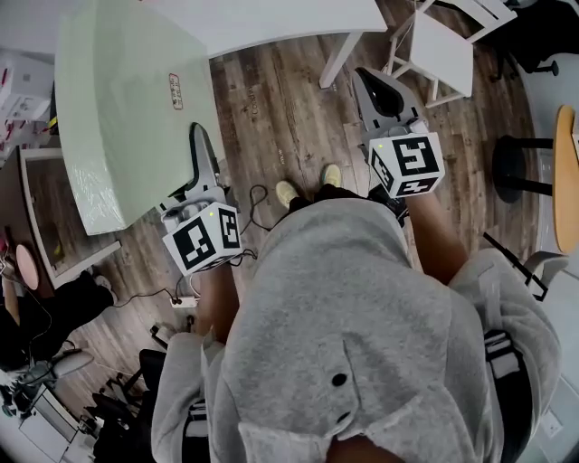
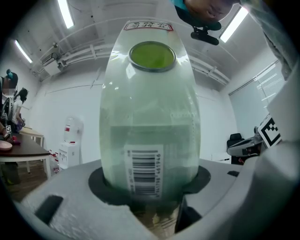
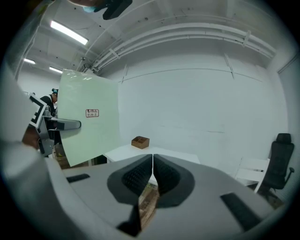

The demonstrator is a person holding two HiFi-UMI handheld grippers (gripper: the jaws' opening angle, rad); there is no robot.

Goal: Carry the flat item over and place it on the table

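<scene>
The flat item is a large pale green board (image 1: 127, 99) in clear wrap, with a small red-and-white label. It is held up off the floor at the left. My left gripper (image 1: 201, 158) is shut on its near edge. In the left gripper view the board (image 2: 150, 117) rises upright out of the jaws (image 2: 150, 187), showing a barcode sticker and a round hole near its top. My right gripper (image 1: 380, 90) is shut on nothing, its pads (image 3: 152, 161) meeting. The board (image 3: 89, 122) also shows in the right gripper view, left of the white table (image 3: 136, 152).
The white table (image 1: 298, 23) lies ahead, with a small brown wooden box (image 3: 140, 142) on it. A white chair (image 1: 443, 50) and a black stool (image 1: 511, 167) stand to the right. A dark table (image 1: 45, 208) is at the left; cables and a power strip (image 1: 185, 301) lie on the wooden floor.
</scene>
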